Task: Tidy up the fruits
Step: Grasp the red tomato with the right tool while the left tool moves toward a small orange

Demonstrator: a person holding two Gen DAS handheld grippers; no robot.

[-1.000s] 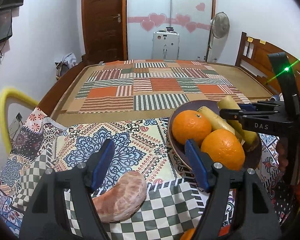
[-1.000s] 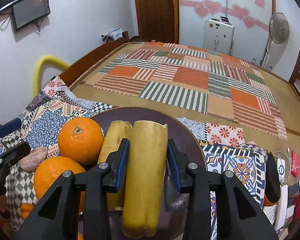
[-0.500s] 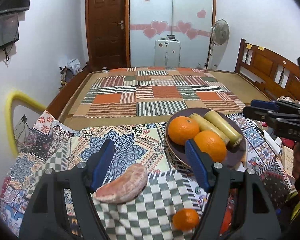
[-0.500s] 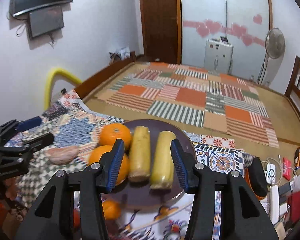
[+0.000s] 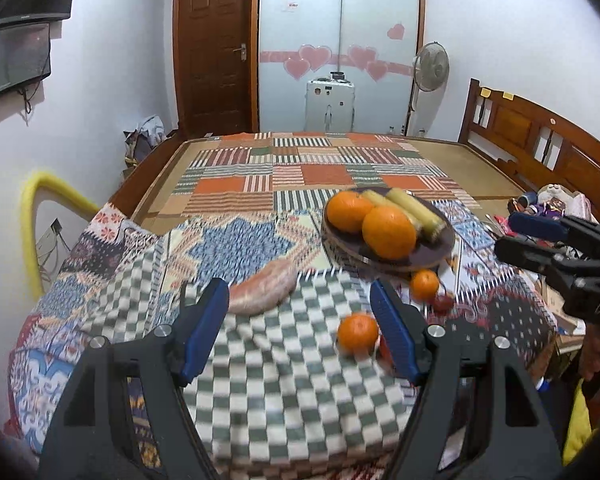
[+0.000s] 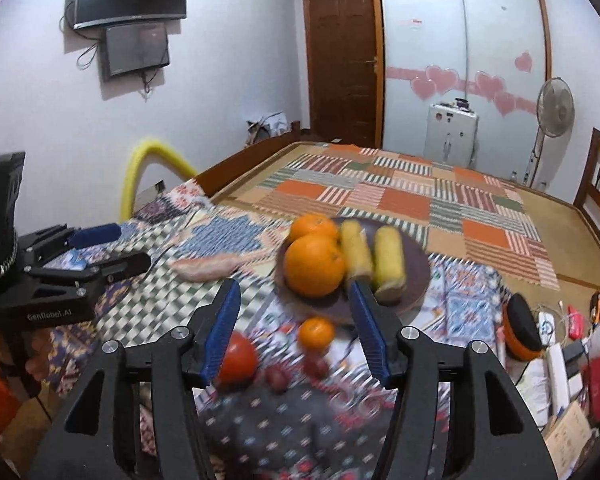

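A dark plate on the patterned cloth holds two oranges and two yellow cylindrical pieces. My left gripper hangs open and empty, back from the plate. A pink peeled citrus segment lies beyond its left finger. A small tangerine sits by its right finger, and another tangerine lies at the plate's near rim. My right gripper is empty with its jaws opening, above a tangerine and a red round fruit. The plate lies just beyond it.
Small red fruits lie on the cloth near the tangerine. Clutter of small items lies at the right edge. Behind is a bed with a patchwork cover, a wooden headboard and a yellow padded rail.
The right gripper has let go of the yellow piece, which now lies on the plate, and its jaws have widened. Both grippers have pulled back and up from the plate.
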